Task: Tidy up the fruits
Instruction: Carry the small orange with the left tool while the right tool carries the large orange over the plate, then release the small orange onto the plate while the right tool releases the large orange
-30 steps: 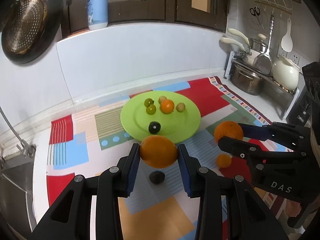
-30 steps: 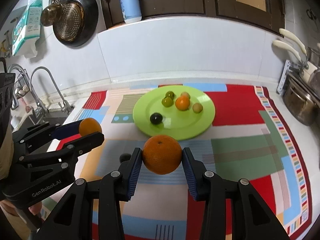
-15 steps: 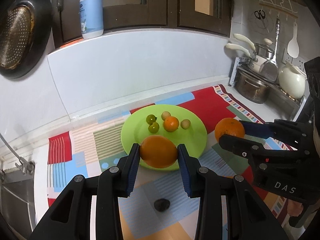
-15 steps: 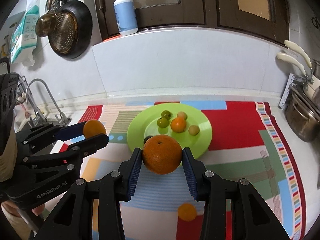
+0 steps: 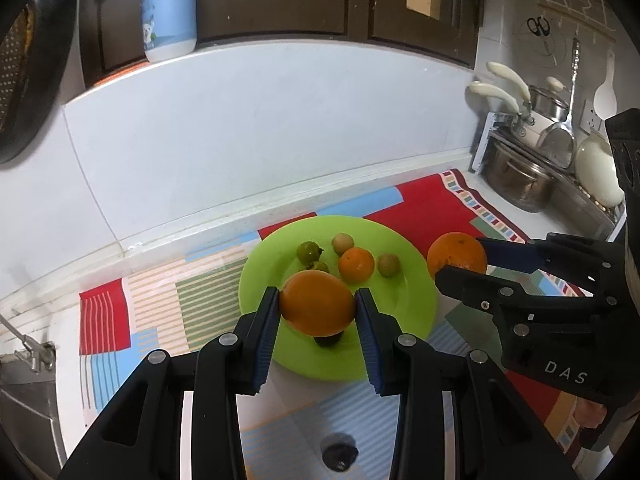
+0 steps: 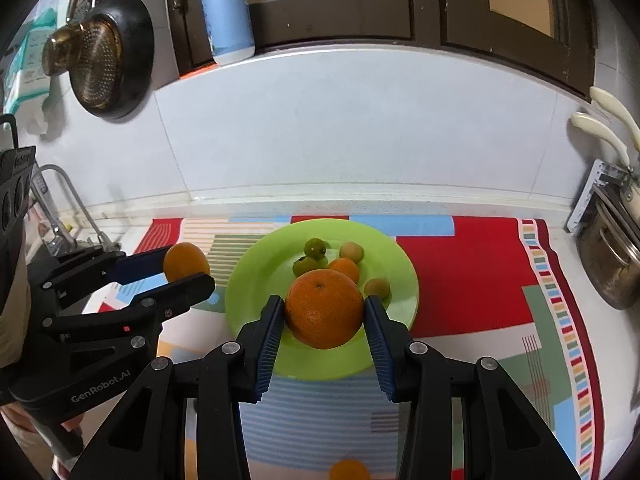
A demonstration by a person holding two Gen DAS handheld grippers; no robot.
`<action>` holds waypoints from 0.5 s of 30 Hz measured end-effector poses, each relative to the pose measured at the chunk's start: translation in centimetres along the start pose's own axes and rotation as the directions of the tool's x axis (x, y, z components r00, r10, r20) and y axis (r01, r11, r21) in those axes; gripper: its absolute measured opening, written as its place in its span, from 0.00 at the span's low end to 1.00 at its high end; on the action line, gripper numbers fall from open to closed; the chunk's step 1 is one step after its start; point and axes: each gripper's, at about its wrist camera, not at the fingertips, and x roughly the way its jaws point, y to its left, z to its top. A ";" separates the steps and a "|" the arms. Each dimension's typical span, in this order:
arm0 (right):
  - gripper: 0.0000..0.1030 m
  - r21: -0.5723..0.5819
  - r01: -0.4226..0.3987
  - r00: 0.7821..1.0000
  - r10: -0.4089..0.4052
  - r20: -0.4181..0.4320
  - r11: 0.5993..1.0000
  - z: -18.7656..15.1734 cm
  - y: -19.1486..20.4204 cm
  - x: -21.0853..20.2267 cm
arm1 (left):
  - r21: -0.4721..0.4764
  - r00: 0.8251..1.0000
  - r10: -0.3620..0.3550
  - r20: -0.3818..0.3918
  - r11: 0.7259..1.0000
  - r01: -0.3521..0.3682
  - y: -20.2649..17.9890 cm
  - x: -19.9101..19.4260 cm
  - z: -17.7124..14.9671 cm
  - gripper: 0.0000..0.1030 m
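My left gripper [image 5: 317, 297] is shut on a large orange [image 5: 318, 312] and hovers over the near part of the green plate [image 5: 404, 300]. My right gripper [image 6: 324, 303] is shut on another large orange [image 6: 324, 316] above the same plate [image 6: 252, 280]. On the plate lie a small orange [image 5: 356, 265], two green fruits [image 5: 308, 251], two tan fruits [image 5: 388, 265] and a dark fruit [image 5: 328, 340], half hidden under the held orange. Each view shows the other gripper beside it: the right gripper [image 5: 460, 258] and the left gripper [image 6: 176, 268].
A patterned mat [image 6: 472, 280] covers the counter. A dark fruit [image 5: 339, 450] and a small orange [image 6: 348, 472] lie on it near me. Pots on a rack [image 5: 520, 184] stand right, a faucet [image 6: 76, 216] and sink left. A bottle [image 6: 228, 16] stands on the ledge.
Both grippers have moved forward side by side with their oranges, from over the mat to over the plate's near part. The loose fruits on the mat have slipped toward the bottom of view.
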 end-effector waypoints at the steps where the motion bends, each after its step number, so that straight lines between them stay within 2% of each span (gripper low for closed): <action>1: 0.41 -0.002 0.000 1.000 0.000 -0.007 1.000 0.1 -0.1 0.5 | 0.000 1.000 -0.002 -0.004 1.000 0.002 0.1 0.3 0.1 0.36; 15: 0.41 -0.034 -0.009 0.993 0.005 -0.116 0.999 1.2 -1.3 7.0 | -0.005 0.994 -0.020 -0.112 1.000 0.019 1.7 7.0 0.6 0.36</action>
